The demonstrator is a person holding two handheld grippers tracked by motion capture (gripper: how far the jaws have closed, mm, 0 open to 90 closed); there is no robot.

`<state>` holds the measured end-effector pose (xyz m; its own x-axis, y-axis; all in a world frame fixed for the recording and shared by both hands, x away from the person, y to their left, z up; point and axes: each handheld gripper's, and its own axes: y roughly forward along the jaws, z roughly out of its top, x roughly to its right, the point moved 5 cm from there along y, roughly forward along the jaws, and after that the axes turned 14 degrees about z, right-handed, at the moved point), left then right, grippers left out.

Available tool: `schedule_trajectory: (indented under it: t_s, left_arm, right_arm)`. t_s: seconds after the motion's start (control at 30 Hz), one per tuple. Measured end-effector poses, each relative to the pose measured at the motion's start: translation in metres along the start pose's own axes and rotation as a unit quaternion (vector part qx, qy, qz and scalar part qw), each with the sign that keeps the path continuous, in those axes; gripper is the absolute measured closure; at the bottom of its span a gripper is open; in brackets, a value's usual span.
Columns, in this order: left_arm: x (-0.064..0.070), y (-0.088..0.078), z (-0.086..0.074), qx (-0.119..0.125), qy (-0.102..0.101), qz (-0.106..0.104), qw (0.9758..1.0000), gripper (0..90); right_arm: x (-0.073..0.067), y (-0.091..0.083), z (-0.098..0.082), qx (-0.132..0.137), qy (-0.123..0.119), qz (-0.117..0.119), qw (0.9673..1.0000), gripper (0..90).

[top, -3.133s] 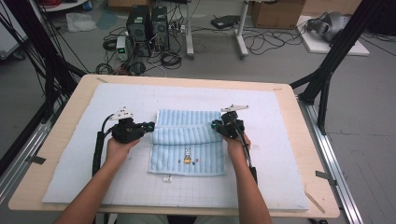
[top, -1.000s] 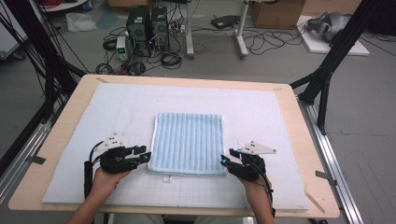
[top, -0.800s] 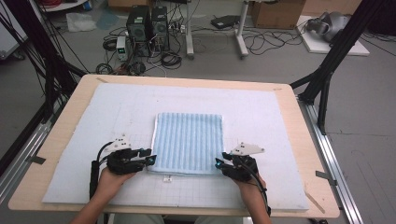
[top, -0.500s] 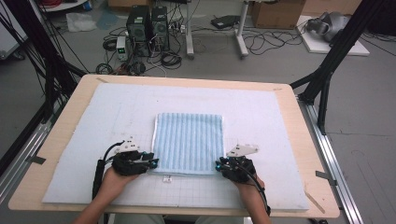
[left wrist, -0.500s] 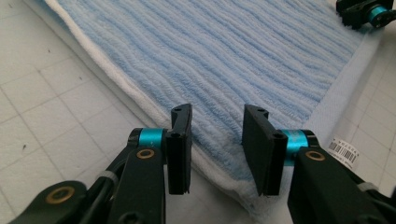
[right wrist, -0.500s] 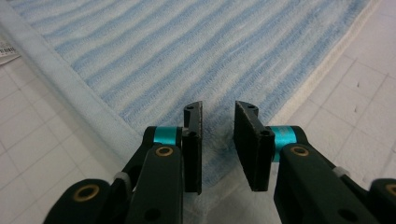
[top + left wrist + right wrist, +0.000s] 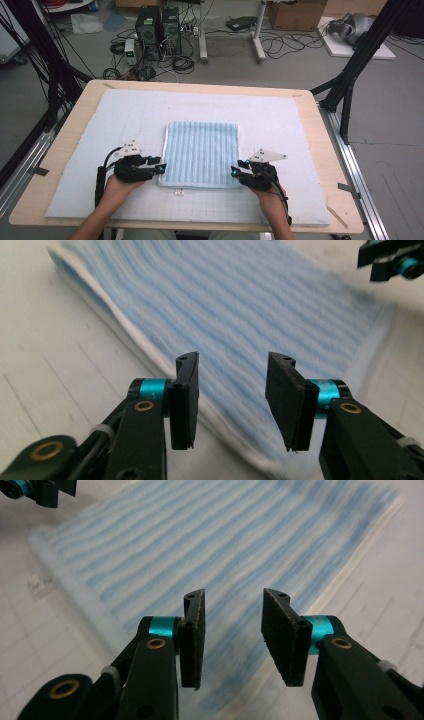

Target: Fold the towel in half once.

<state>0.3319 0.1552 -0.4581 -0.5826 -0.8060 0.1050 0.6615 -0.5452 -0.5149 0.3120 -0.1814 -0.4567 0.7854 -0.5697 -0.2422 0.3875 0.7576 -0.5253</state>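
Towel (image 7: 202, 154): lay flat at frame centre, its lower corners beneath both jaw pairs.
Left gripper (image 7: 159, 167): jaws just reopened, apart, gripping nothing.
Right gripper (image 7: 235, 170): likewise.

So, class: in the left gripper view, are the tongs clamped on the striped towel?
No: the left tongs stand apart with a clear gap, the blue striped towel lying beneath them, unpinched.
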Motion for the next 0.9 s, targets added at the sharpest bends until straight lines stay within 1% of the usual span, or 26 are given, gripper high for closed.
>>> schedule_trajectory:
  t_s: [0.03,0.07,0.1,0.13,0.17,0.2,0.23,0.27,0.33,0.37,0.4,0.43,0.53,0.6,0.63,0.7,0.73,0.77,0.8,0.83,0.9]
  left_arm:
    - [-0.004,0.002,0.004,0.012,0.003,0.000,0.9999,54.0]
    - [-0.009,0.005,0.008,0.016,0.006,0.003,0.9998,54.2]
    - [-0.014,0.009,0.012,0.020,-0.002,0.007,0.9998,54.4]
    - [-0.018,0.012,0.015,0.025,-0.005,0.013,0.9996,54.3]
    - [-0.024,0.016,0.020,0.028,-0.006,0.017,0.9995,54.4]
    - [-0.027,0.018,0.023,0.033,-0.013,0.016,0.9992,55.3]
    - [-0.030,0.022,0.028,0.045,-0.019,0.014,0.9987,56.5]
    - [-0.032,0.024,0.033,0.058,-0.013,0.013,0.9981,58.9]
    - [-0.034,0.030,0.041,0.073,0.010,0.020,0.9971,63.7]
    - [-0.036,0.035,0.046,0.074,0.014,0.022,0.9969,66.5]
    - [-0.037,0.039,0.049,0.075,0.011,0.023,0.9968,68.1]
    - [-0.039,0.044,0.054,0.073,0.010,0.024,0.9970,69.1]
    - [-0.046,0.063,0.064,0.052,0.003,0.034,0.9981,72.6]
    - [-0.051,0.076,0.067,0.035,-0.005,0.038,0.9987,73.1]
    - [-0.055,0.086,0.067,0.018,-0.012,0.044,0.9988,73.2]
    - [-0.058,0.094,0.067,0.005,-0.019,0.049,0.9986,73.2]
    - [-0.060,0.098,0.066,0.000,-0.019,0.054,0.9983,73.2]
    - [-0.061,0.102,0.065,-0.008,-0.016,0.062,0.9979,74.0]
    - [-0.062,0.105,0.064,-0.013,-0.014,0.070,0.9974,74.7]
    - [-0.062,0.108,0.063,-0.017,-0.013,0.073,0.9971,74.9]
    - [-0.065,0.112,0.061,-0.028,-0.008,0.089,0.9956,75.0]
  right_arm:
    - [0.003,-0.001,0.003,0.006,0.003,-0.002,1.0000,58.8]
    - [0.007,-0.001,0.005,0.009,0.002,-0.007,0.9999,56.4]
    - [0.011,0.000,0.005,0.010,0.006,-0.012,0.9999,54.8]
    - [0.013,0.000,0.006,0.012,0.011,-0.014,0.9998,53.4]
    - [0.016,0.000,0.006,0.012,0.010,-0.018,0.9997,50.3]
    - [0.018,-0.001,0.006,0.014,0.013,-0.023,0.9995,46.7]
    - [0.018,-0.001,0.006,0.014,0.014,-0.026,0.9995,45.3]
    - [0.019,-0.003,0.006,0.015,0.009,-0.033,0.9993,42.9]
    - [0.021,-0.005,0.006,0.015,0.011,-0.042,0.9990,38.7]
    - [0.023,-0.006,0.005,0.014,0.012,-0.044,0.9988,37.5]
    - [0.024,-0.006,0.005,0.015,0.016,-0.045,0.9987,37.2]
    - [0.025,-0.006,0.005,0.014,0.017,-0.045,0.9988,36.8]
    - [0.026,-0.006,0.005,0.016,0.017,-0.043,0.9988,36.7]
    - [0.024,-0.005,0.005,0.014,0.017,-0.042,0.9989,36.1]
    - [0.024,-0.005,0.005,0.012,0.015,-0.043,0.9989,36.0]
    - [0.023,-0.005,0.004,0.008,0.011,-0.043,0.9990,35.8]
    - [0.022,-0.005,0.004,0.007,0.012,-0.043,0.9990,35.8]
    - [0.022,-0.005,0.003,0.005,0.009,-0.045,0.9989,35.8]
    - [0.022,-0.006,0.002,0.005,0.012,-0.044,0.9990,35.8]
    - [0.022,-0.006,0.002,0.006,0.011,-0.043,0.9990,35.7]
    - [0.022,-0.008,0.002,0.007,0.012,-0.046,0.9989,35.5]
